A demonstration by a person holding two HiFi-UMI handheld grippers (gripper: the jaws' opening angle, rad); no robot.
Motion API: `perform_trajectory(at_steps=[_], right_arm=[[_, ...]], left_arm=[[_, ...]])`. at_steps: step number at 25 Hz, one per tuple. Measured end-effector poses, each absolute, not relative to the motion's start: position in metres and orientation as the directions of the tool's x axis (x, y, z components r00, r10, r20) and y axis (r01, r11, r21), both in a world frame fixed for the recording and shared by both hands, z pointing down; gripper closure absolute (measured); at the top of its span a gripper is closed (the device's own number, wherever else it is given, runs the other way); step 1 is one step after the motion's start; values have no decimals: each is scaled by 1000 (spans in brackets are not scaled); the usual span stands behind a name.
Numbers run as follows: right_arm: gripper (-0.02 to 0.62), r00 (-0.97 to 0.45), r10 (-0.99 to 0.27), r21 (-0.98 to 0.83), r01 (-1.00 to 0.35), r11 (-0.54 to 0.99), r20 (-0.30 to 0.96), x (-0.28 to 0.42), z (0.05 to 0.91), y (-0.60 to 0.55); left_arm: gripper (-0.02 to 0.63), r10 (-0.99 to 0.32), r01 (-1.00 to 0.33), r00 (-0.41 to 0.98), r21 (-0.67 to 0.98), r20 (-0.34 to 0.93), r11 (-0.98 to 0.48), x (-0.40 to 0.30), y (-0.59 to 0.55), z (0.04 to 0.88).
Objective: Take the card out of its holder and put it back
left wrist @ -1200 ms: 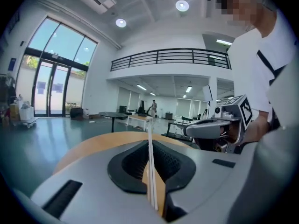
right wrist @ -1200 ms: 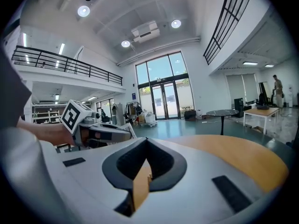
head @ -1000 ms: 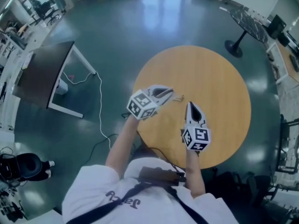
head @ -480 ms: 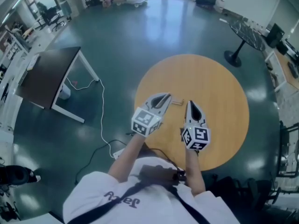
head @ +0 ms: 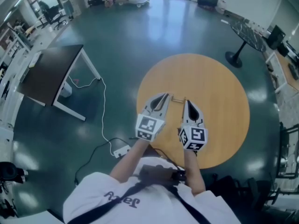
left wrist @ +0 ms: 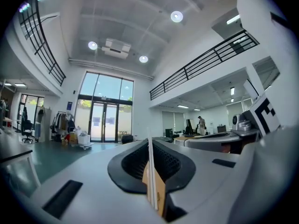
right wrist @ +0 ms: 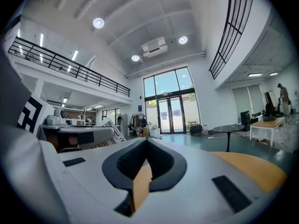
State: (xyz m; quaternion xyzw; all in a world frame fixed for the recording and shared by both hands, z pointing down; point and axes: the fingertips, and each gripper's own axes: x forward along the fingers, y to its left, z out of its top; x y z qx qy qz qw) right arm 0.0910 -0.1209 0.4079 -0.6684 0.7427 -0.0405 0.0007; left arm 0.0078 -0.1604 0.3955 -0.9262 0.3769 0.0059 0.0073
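2 grippers over a round wooden table (head: 215,83)
The left gripper (head: 163,97) is clamped on 1 thin white card (left wrist: 150,167), held edge-on over the table. The right gripper (head: 186,102) is closed and empty. A small item (head: 178,98), too small to identify, lies between their tips.

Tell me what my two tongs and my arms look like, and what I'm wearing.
The left tongs and right tongs are light grey shells tapering to a point, lined with black pads. Each carries a white cube with black square markers at its rear. The arms are bare below a white short-sleeved shirt with dark lettering.
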Motion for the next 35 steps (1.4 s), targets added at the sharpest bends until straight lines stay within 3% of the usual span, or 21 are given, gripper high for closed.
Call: perform_trajectory(at_steps=[13,35], right_arm=[[577,-115,-992,-74,-991,111,43,86,408,-111],[577,-31,-998,-135,-991,22,63,123,425,-127]], left_arm=[[581,-691,-691,723,-30,-10,-723,-4,-146,402],[580,-623,-641,754,26,209,-767,0,-182,485]])
